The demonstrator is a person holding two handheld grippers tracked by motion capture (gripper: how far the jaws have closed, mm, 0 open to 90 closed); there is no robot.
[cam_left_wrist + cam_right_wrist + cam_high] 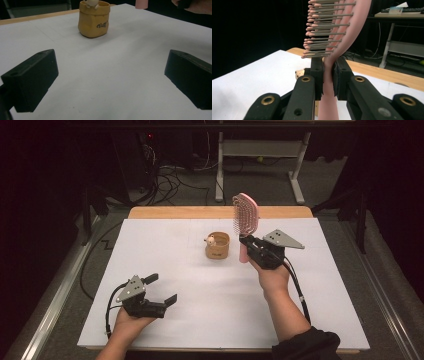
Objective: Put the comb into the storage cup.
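Observation:
A pink hairbrush (245,220) stands upright above the table, bristles facing left, with my right gripper (246,241) shut on its handle just below the head. In the right gripper view the handle (327,75) sits pinched between both jaws and the bristles (324,30) rise above. A small yellow-brown cup (217,246) with a little figure on its rim stands on the white sheet just left of the brush; it also shows as the cup (93,21) in the left gripper view. My left gripper (162,289) rests low at the front left, open, with nothing between its jaws.
The white sheet (165,250) covers the wooden table (175,212). Beyond the far edge are cables on the floor (175,180) and a white desk frame (260,150). The person's right forearm (285,310) lies over the front right.

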